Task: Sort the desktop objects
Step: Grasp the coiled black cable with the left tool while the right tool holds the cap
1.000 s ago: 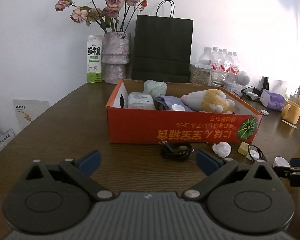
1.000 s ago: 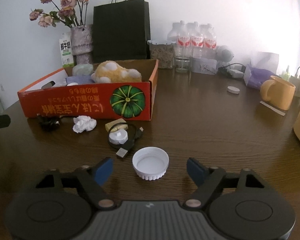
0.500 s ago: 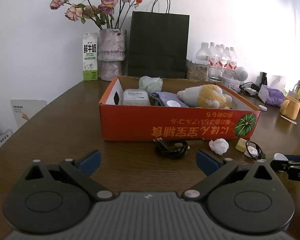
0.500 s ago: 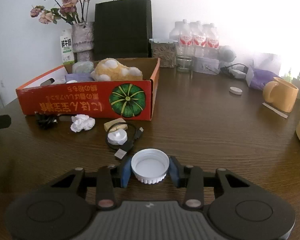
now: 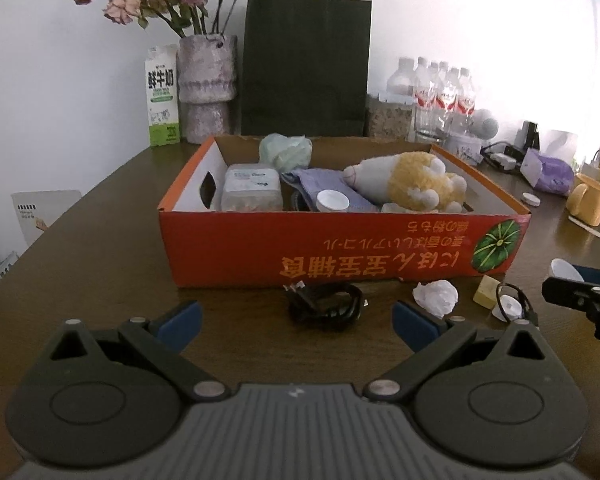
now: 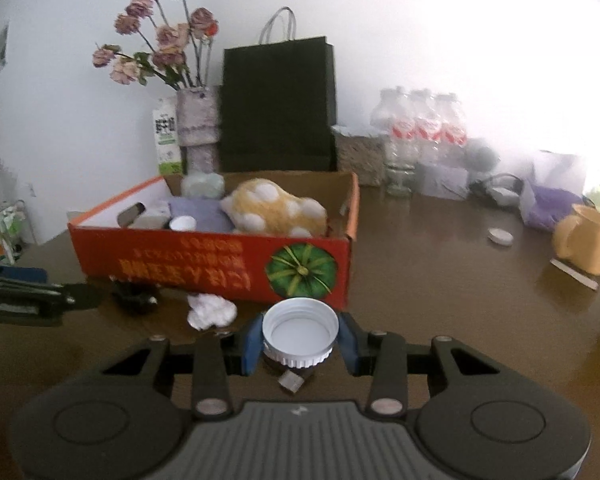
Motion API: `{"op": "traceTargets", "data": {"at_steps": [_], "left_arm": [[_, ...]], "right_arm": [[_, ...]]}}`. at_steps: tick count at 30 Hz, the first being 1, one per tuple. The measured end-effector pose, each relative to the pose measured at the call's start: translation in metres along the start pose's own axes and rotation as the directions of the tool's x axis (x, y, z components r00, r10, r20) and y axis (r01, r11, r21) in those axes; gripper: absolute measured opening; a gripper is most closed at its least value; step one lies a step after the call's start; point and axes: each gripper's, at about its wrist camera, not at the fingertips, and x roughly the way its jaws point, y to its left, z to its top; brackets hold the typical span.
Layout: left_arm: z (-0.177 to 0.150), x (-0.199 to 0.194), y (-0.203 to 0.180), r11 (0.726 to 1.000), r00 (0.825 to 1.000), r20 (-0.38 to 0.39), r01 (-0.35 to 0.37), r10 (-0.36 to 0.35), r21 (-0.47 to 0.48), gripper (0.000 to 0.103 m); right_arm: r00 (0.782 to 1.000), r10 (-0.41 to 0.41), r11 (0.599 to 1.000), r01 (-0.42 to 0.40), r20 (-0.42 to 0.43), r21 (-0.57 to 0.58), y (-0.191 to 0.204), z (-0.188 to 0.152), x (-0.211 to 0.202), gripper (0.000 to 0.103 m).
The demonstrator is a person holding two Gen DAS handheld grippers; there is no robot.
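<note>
Gripping the lid [image 6: 300, 334] it has just closed on, the right gripper [image 6: 300, 342] is lifting it off the table toward the box [image 6: 204, 264]; the left gripper [image 5: 296, 322] is hovering open near the cable [image 5: 324, 306].

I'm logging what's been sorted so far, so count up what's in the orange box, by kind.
Plush toy: 1
White cap: 1
Purple cloth: 1
Pale green bundle: 1
Clear plastic container: 1
Total: 5 visible in the orange box; anything lying underneath is hidden.
</note>
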Motion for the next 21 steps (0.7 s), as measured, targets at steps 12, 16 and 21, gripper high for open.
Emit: {"op": "traceTargets", "data": {"at_steps": [12, 16, 21], "left_arm": [[0.013, 0.042, -0.009, 1.000, 0.995, -0.096, -0.028, 0.027, -0.004, 0.103], [0.015, 0.053, -0.011, 1.000, 0.991, -0.132, -0.025, 0.024, -0.001, 0.101], [0.015, 0.062, -0.009, 0.999, 0.984, -0.176, 0.010, -0.017, -0.036, 0.090]], "right_arm": [[0.999, 0.044, 0.999, -0.044, 0.009, -0.010, 0.009, 0.016, 0.015, 0.039], [0.999, 0.042, 0.999, -0.041, -0.008, 0.011, 0.004, 0.019, 0.019, 0.039], [0.998, 0.049, 0.999, -0.048, -0.031, 0.024, 0.002, 0.019, 0.025, 0.039]]}}
